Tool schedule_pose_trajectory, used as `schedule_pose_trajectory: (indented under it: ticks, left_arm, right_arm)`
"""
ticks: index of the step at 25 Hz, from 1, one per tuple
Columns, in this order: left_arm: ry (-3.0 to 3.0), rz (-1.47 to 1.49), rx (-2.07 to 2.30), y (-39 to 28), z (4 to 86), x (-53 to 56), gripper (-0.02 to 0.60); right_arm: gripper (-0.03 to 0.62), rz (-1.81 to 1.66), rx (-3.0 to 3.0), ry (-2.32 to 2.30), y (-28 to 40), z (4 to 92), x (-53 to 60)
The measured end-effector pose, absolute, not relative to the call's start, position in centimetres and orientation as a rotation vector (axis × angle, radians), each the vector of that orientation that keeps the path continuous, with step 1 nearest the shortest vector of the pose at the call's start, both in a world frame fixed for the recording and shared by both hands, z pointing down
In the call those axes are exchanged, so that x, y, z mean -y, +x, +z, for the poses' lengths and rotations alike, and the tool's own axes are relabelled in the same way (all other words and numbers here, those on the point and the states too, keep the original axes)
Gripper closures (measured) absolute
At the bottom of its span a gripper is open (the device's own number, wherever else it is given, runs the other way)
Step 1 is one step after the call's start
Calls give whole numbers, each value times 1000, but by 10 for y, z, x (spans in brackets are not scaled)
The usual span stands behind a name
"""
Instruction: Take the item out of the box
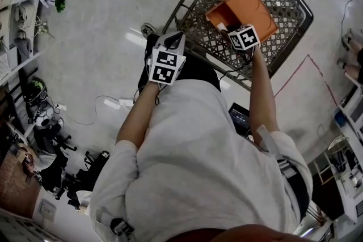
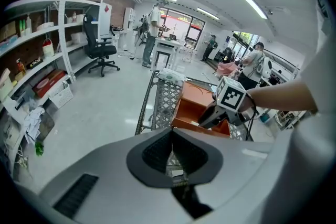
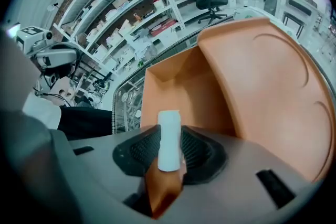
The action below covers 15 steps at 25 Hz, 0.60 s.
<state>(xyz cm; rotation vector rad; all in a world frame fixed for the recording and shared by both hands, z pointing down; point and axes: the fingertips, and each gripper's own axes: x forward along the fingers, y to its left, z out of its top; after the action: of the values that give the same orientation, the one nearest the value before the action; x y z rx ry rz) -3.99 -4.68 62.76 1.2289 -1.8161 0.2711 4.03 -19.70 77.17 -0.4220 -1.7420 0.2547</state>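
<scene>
- The white item point(image 3: 169, 128) is a small, narrow, smooth-faced piece with square ends. It looks light and stiff. I judge it will lift with little force, but the smooth sides could slip if the squeeze slackens.
- The best hold is across its 2 long flat sides, about mid-length, so it cannot pivot between the pads.
- It stands upright at the near edge of the orange box point(image 3: 184, 86), its top poking up over the open cavity. It has not yet cleared the box.
- The right gripper point(image 3: 168, 157) has the item between its 2 ribbed pads, and each pad appears to lie against a long side. The jaws stand only as far apart as the item is wide, so I read this as a grip. An orange edge of the box shows in the gap below the item and may snag on the way up.
- The box lid point(image 3: 262, 92) leans open to the right, leaving the way up free.
- The box sits inside a wire cart point(image 1: 295, 3).
- The left gripper point(image 2: 170, 152) hangs near the cart's rim with its pads together at the tips, holding nothing and touching nothing.
</scene>
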Motion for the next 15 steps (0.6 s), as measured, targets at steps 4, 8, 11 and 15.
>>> schedule_pose_trajectory:
  ticks: [4, 8, 11, 15]
  left_arm:
    - [1241, 276, 1806, -38, 629, 52, 571]
    - [1245, 282, 1801, -37, 629, 55, 571]
    - [1246, 285, 1805, -37, 629, 56, 571]
    - [1240, 285, 1807, -38, 629, 55, 571]
  right_arm:
    - [482, 157, 1755, -429, 37, 773, 197]
    - [471, 33, 1769, -409, 34, 778, 198]
    - [471, 14, 1780, -389, 32, 779, 199]
    - [472, 5, 1803, -374, 30, 783, 201]
